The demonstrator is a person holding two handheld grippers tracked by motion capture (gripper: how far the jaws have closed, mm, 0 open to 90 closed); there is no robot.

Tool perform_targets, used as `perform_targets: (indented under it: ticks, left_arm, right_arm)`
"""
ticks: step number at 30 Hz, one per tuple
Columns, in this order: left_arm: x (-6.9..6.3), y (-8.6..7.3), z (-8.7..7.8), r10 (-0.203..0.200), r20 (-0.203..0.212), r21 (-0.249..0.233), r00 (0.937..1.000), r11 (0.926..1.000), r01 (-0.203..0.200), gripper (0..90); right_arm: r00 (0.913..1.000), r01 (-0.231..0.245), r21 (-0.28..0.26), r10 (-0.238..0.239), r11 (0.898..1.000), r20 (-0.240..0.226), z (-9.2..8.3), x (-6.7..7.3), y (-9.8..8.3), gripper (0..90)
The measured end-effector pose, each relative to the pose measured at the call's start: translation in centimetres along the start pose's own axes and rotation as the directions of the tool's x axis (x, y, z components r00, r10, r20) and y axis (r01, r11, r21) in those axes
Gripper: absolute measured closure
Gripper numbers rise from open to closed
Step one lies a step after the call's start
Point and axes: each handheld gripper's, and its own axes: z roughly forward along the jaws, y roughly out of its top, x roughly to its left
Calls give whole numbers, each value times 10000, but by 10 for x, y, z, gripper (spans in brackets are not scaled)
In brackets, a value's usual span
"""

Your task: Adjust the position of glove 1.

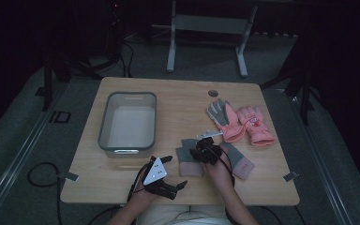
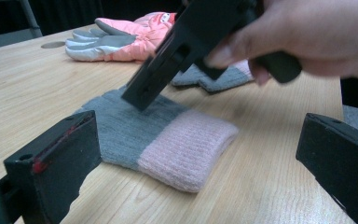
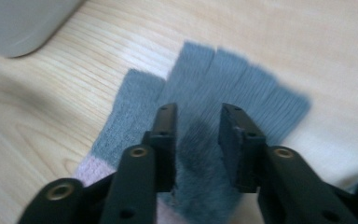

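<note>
A knit glove (image 1: 190, 168), grey with a pink cuff (image 2: 186, 151), lies flat near the table's front edge. My right gripper (image 1: 205, 151) points down onto its grey part (image 3: 233, 79). The jaws stand a little apart, with a raised fold of grey knit (image 3: 196, 144) between them, and the pads do not look pressed on it. My left gripper (image 1: 175, 171) rests open on the table just left of the glove, aimed at its cuff, with nothing between its jaws. The right hand and its gripper (image 2: 168, 70) hang over the glove in the left gripper view.
A second grey and pink knit glove (image 1: 240, 162) lies right of the right hand. Two pink ski gloves (image 1: 243, 123) lie behind it. A grey bin (image 1: 128, 122) stands at the left. A round hole (image 1: 213, 93) sits near the table's far edge.
</note>
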Motion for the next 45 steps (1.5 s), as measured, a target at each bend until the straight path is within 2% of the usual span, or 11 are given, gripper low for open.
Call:
perform_targets:
  ticks: [4, 7, 9, 13, 20, 24, 33, 36, 38, 41, 45]
  left_arm:
    - [0, 0, 0, 8, 3, 3, 10000, 10000, -8, 0]
    - [0, 0, 0, -6, 7, -3, 10000, 10000, 6, 0]
    - [0, 0, 0, -14, 2, 0, 10000, 10000, 14, 0]
    - [0, 0, 1, -25, 0, 4, 10000, 10000, 25, 0]
    - [0, 0, 1, 18, -5, 15, 10000, 10000, -18, 0]
    - [0, 0, 1, 7, -1, 7, 10000, 10000, -7, 0]
    - [0, 0, 1, -18, 16, 4, 10000, 10000, 18, 0]
    - [0, 0, 1, -10, 17, 29, 10000, 10000, 10, 0]
    - [0, 0, 1, -10, 13, 24, 10000, 10000, 10, 0]
    - [0, 0, 1, 13, -25, 9, 10000, 10000, -13, 0]
    - [0, 0, 1, 14, -55, -2, 10000, 10000, -14, 0]
  right_arm:
    - [9968, 737, -221, -743, 9970, -306, -17, -19, 1, 648]
    - [9861, 1524, -384, -1545, 9876, -609, -33, -40, -1, 654]
    - [9738, 2039, -427, -2071, 9781, -934, -42, -53, -4, 656]
    - [9588, 2470, -474, -2512, 9678, -1323, -57, -80, -15, 656]
    - [9467, 2961, 48, -2928, 9552, -1343, -63, -110, -36, 676]
    - [9476, 2881, 328, -2800, 9570, -1538, -59, -119, -42, 683]
    - [9441, 3093, 1003, -2928, 9457, -1513, -43, -129, -52, 642]
    - [9515, 2859, 1107, -2683, 9519, -1503, -43, -128, -52, 697]
    - [9515, 2891, 1214, -2710, 9496, -1454, -44, -126, -51, 749]
    - [9569, 2669, 1310, -2465, 9548, -1533, -44, -122, -52, 794]
    - [9743, 1949, 1516, -1736, 9690, -1434, -48, -115, -53, 848]
